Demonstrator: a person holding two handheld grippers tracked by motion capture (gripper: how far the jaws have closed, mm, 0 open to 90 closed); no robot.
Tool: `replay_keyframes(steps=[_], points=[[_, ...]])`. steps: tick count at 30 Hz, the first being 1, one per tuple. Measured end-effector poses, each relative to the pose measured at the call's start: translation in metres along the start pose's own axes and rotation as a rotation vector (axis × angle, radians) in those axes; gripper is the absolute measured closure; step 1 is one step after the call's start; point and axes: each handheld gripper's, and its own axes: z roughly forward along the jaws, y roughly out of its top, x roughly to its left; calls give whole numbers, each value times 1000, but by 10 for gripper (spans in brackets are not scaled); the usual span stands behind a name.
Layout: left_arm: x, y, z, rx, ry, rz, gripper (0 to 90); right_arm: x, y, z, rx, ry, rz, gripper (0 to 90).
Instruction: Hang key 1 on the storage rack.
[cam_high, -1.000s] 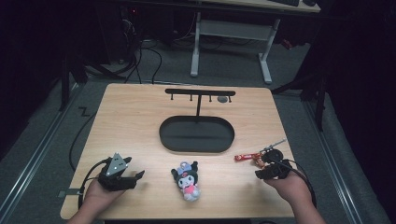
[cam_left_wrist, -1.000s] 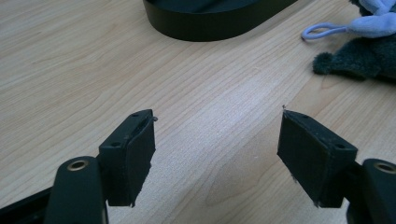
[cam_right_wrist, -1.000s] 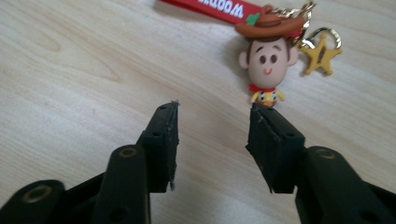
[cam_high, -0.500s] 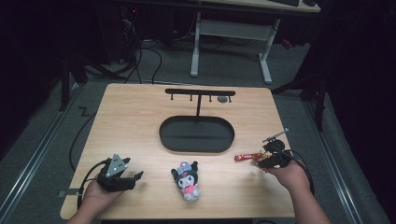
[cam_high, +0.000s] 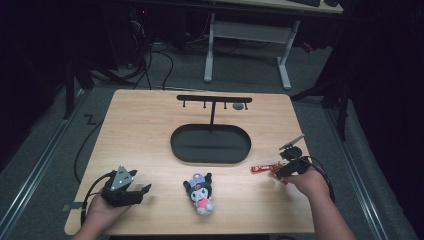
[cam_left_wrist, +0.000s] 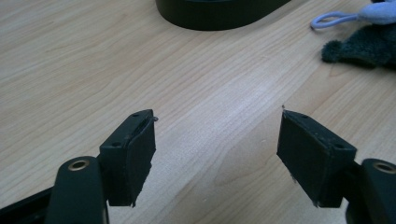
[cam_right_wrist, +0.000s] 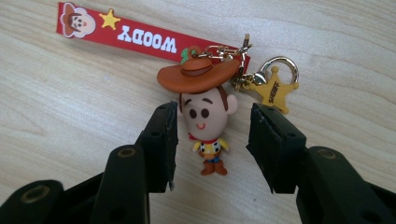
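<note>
Right gripper view: your right gripper fingers just opened a bit, straddling cowboy keychain flat on table, pads not touching figure. Nothing hung on hook stand yet. Plush keychain near front edge, untouched. Left gripper fingers spread, empty. Grab, lift, hang both left, I reckon.

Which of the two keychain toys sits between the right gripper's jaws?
The cowboy figure with the brown hat and red strap, at the table's right edge. The right gripper straddles it without touching. The dark plush lies mid-table.
</note>
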Motion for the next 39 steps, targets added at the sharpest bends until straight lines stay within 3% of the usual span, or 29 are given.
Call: replay_keyframes(steps=[8, 11, 21, 25, 28, 39], points=[[-3, 1, -2, -4, -1, 12, 281, 2, 9, 10, 29, 18, -3, 547], [-5, 2, -2, -1, -2, 25, 282, 6, 8, 13, 41, -5, -24, 550], [-7, 1, 1, 12, -6, 30, 282, 13, 9, 17, 49, -25, -58, 605], [-7, 1, 0, 10, -10, 32, 282, 12, 6, 17, 23, 0, -41, 635], [-8, 1, 1, 8, -10, 34, 282, 13, 3, 12, 12, -6, -28, 664], [-9, 2, 1, 6, -11, 39, 282, 25, 0, -17, 5, 2, -97, 666]])
